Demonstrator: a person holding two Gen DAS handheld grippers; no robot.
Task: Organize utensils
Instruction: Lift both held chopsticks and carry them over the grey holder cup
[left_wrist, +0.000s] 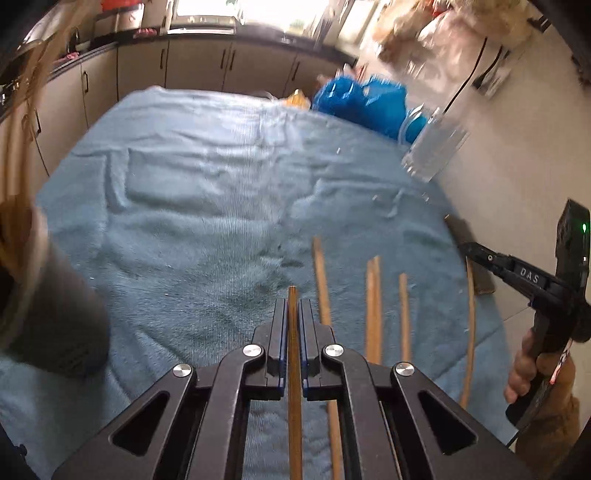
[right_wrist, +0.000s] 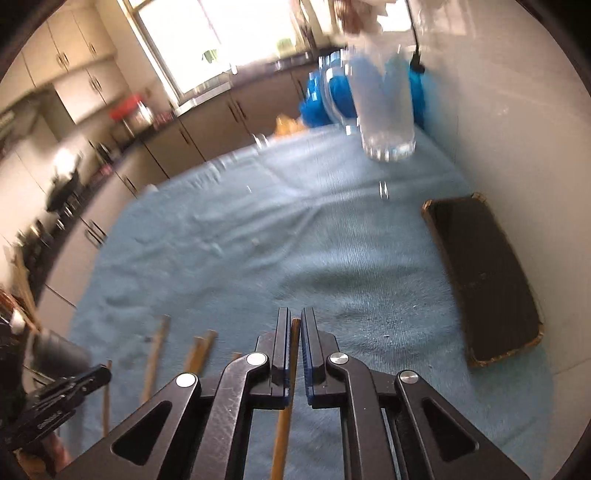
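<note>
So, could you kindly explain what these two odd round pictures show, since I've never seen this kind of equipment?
There is no robot: a person holds a hand-held two-finger tool in each hand, with a wide-angle camera on each looking along its fingers. The left gripper gives one picture, the right gripper the other. Each is shut on a wooden chopstick: one on the left, another on the right. More loose chopsticks lie on a blue towel. A clear glass stands at the back and a dark tray lies by the wall.
</note>
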